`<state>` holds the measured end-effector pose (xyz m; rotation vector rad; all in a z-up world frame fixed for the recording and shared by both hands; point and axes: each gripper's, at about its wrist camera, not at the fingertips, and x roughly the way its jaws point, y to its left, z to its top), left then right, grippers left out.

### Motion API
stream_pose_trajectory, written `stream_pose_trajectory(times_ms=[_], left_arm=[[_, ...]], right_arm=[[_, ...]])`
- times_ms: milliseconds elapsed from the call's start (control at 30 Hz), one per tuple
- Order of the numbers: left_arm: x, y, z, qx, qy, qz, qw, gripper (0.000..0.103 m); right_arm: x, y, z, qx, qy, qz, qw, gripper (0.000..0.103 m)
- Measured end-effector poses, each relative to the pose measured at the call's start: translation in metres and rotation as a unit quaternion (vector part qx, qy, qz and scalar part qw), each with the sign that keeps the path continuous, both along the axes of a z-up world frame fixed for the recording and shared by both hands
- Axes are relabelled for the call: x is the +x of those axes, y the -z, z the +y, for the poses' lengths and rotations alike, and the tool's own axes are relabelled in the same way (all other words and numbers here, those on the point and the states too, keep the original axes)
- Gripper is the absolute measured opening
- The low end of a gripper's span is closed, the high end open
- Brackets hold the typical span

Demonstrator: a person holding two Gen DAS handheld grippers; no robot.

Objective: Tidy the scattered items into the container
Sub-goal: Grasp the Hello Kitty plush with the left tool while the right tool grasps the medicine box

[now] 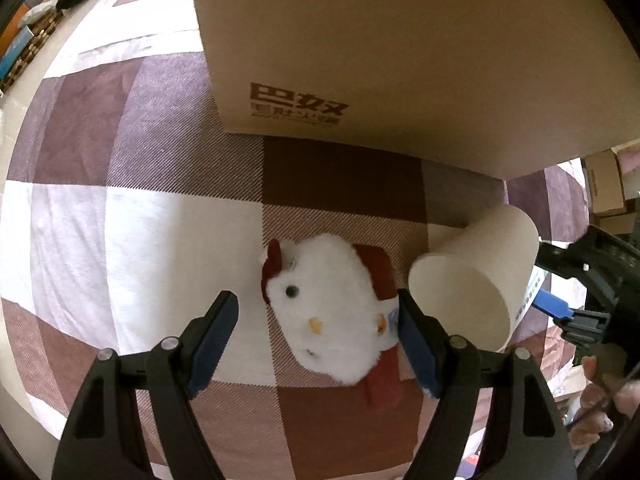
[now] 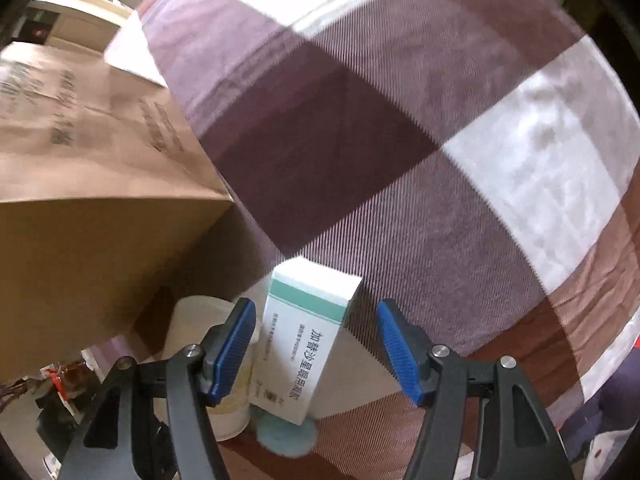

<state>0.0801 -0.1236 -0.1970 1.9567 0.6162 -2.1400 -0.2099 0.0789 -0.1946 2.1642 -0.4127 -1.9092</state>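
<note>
Both grippers are held open-fingered for pickups: left gripper [image 1: 318, 330] straddling the plush toy [image 1: 328, 312], right gripper [image 2: 316, 346] around the medicine box [image 2: 306, 344], cardboard box [image 1: 400, 48] at twelve o'clock.

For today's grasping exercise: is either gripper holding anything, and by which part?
Nothing is held. The left gripper straddles the plush; the right gripper straddles the medicine box.

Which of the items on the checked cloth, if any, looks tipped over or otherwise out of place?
The beige paper cup lies tipped on its side beside the white plush toy, its open mouth facing the camera, just in front of the brown cardboard box. It looks empty, and nothing has spilled.
</note>
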Motion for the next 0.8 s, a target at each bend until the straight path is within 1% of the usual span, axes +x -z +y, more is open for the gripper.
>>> stream_pose_trajectory(times_ms=[167,200,233,300,333,367,433,500,600,733,800], left_arm=[[0.0,-0.002,0.001,-0.009,0.005,0.008,0.9999,0.078],[-0.001,-0.003,0.003,-0.011,0.01,0.009,0.9998,0.073],[-0.002,-0.004,0.005,-0.01,0.019,0.011,0.9997,0.066],[-0.002,-0.008,0.009,-0.015,0.033,0.012,0.9993,0.06],[-0.002,-0.009,0.011,-0.018,0.037,0.012,0.9991,0.056],[0.0,-0.011,0.011,-0.019,0.041,0.012,0.9989,0.054],[0.003,-0.013,0.01,-0.017,0.043,0.011,0.9989,0.046],[0.008,-0.013,0.003,-0.009,0.04,0.008,0.9991,0.045],[0.017,-0.014,-0.009,0.0,0.029,0.007,0.9996,0.041],[0.029,-0.018,-0.022,-0.012,0.022,-0.001,0.9997,0.04],[0.032,-0.016,-0.025,-0.012,0.019,-0.007,0.9997,0.04]], right_arm=[[0.0,-0.004,-0.024,0.046,-0.055,0.015,0.997,0.067],[0.002,-0.005,-0.03,0.057,-0.072,0.022,0.996,0.067],[0.004,-0.005,-0.035,0.066,-0.087,0.028,0.994,0.067],[0.008,-0.007,-0.042,0.08,-0.115,0.042,0.989,0.065],[0.011,-0.009,-0.044,0.084,-0.129,0.05,0.987,0.06],[0.013,-0.01,-0.044,0.089,-0.141,0.059,0.984,0.052],[0.016,-0.012,-0.042,0.09,-0.156,0.067,0.981,0.043],[0.017,-0.013,-0.036,0.08,-0.166,0.062,0.981,0.041],[0.018,-0.016,-0.025,0.066,-0.17,0.056,0.982,0.04],[0.021,-0.031,-0.017,0.068,-0.183,0.079,0.978,0.04],[0.022,-0.034,-0.017,0.069,-0.19,0.081,0.976,0.04]])
